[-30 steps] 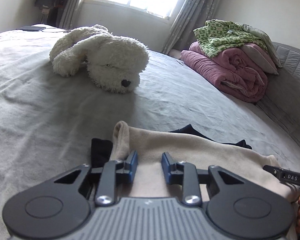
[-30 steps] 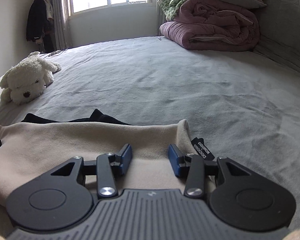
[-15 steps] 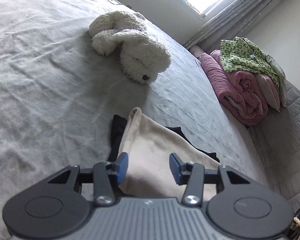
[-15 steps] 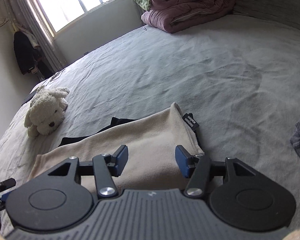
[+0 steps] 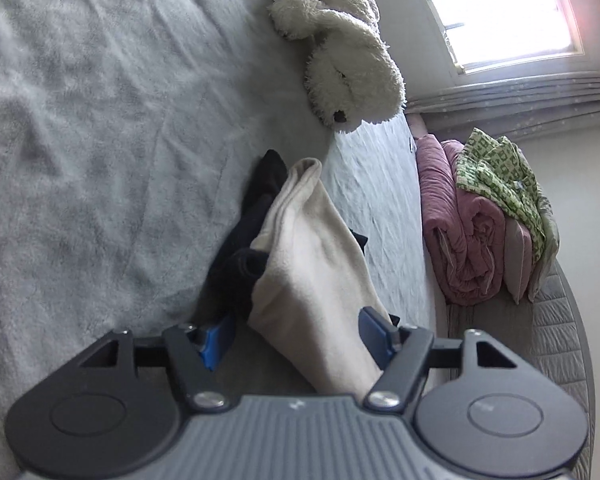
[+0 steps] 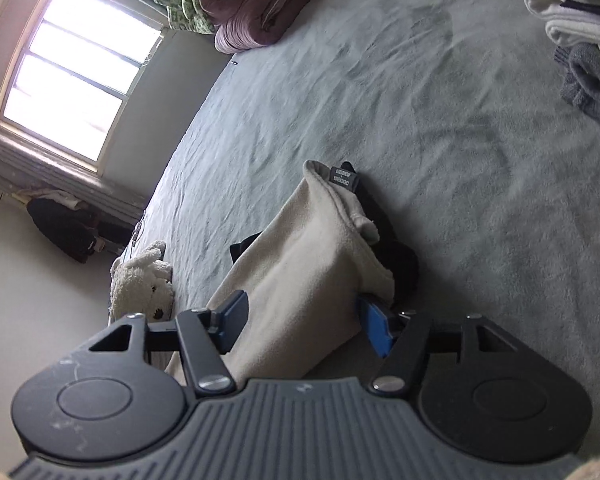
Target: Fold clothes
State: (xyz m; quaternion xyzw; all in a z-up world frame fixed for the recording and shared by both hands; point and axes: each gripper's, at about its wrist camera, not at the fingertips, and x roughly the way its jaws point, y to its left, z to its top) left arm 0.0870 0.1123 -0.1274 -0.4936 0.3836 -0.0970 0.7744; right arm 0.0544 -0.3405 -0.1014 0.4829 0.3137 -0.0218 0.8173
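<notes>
Open grey bedspread [image 6: 440, 92] all round — plush dog [image 5: 348, 52], quilt stack [image 5: 472, 224], perhaps folded clothes [image 6: 576, 12] edging it.

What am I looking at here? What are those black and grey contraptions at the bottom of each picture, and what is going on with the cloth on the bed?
There is no robot here. A person holds a hand tool in each hand, each with two-fingered tongs and a wide-angle camera looking along the fingers. One picture comes from the left tongs, the other from the right tongs; both cameras are tilted, so the room looks slanted.

On the grey bed lies a beige garment with a black garment partly under it. Both tongs are open, their blue-tipped fingers on either side of the beige cloth, not pinching it.

Also in view: a white plush dog, a rolled pink quilt under a green patterned cloth, and a stack of white and grey clothes.
</notes>
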